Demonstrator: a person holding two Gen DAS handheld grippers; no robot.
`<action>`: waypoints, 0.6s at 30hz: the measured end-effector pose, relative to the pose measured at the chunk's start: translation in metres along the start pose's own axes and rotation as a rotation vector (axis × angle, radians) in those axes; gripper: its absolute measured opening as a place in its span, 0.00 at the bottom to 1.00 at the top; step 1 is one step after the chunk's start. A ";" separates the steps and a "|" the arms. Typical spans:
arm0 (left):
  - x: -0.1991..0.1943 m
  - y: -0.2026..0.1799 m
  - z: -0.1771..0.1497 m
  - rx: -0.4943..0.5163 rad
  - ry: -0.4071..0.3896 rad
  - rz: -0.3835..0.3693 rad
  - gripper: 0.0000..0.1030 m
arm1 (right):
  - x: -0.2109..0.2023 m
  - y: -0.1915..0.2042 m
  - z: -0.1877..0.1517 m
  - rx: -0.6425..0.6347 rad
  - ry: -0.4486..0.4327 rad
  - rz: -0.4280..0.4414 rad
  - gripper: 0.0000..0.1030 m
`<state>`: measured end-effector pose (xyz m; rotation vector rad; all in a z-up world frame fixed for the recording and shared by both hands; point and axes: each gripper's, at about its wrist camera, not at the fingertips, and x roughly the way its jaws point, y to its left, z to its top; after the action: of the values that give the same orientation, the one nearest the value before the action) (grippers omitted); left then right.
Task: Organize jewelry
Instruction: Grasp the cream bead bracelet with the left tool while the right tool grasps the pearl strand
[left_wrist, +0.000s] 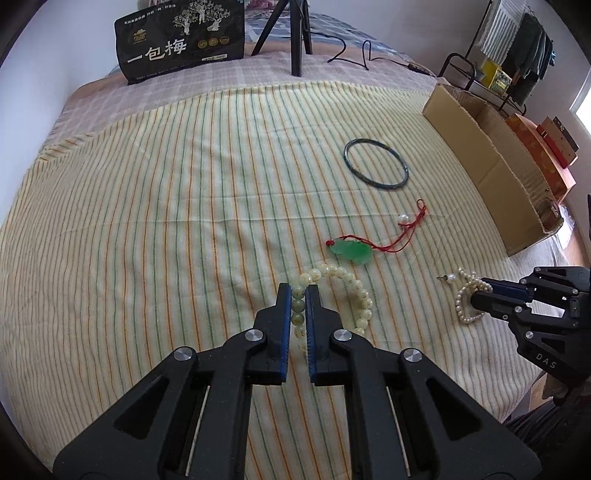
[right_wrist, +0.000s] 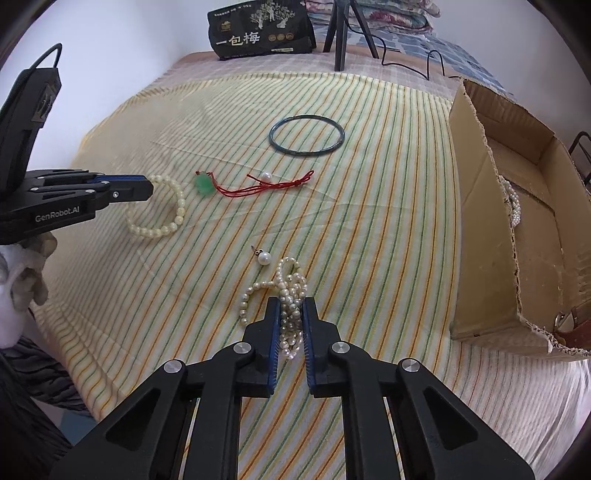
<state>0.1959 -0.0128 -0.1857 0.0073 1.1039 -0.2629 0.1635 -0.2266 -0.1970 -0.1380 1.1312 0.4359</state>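
Left gripper (left_wrist: 298, 291): we see it clenched on the cream bead bracelet (left_wrist: 360, 295), pads pressing beads on the loop's left side; the rest of the loop lies on the bed to its right.
Bedcover (left_wrist: 147, 221): we see a striped yellow cloth carrying all the loose jewelry.
Jade pendant (right_wrist: 204, 183): we see it flat on the cloth just beyond the bead bracelet, its red cord (right_wrist: 280, 184) trailing right past a small white pearl (right_wrist: 266, 177).
Bangle (right_wrist: 307, 137): we see a dark green ring lying flat, farther back than the pendant and apart from it.
Pearl earring (right_wrist: 263, 257): we see it lying just left of the pearl pile, apart from it.
Right gripper (right_wrist: 291, 306): we see it grasping the bunched pearl necklace (right_wrist: 291, 295), which is pinched between the blue pads while a loop of it spills left on the cloth.
Cardboard box (right_wrist: 476, 206): we see it open at the bed's right edge, with another pearl strand (right_wrist: 513, 203) inside and a brown strap with a buckle at its near corner.
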 end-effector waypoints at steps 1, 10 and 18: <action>-0.004 -0.002 0.001 0.002 -0.009 -0.008 0.05 | -0.002 0.000 0.001 0.003 -0.010 0.001 0.09; -0.036 -0.016 0.011 0.006 -0.090 -0.051 0.05 | -0.025 -0.001 0.010 0.003 -0.085 0.001 0.09; -0.054 -0.025 0.020 0.006 -0.140 -0.073 0.05 | -0.042 0.001 0.009 -0.004 -0.130 -0.003 0.09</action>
<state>0.1848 -0.0289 -0.1260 -0.0454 0.9655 -0.3278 0.1555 -0.2336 -0.1559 -0.1129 1.0020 0.4385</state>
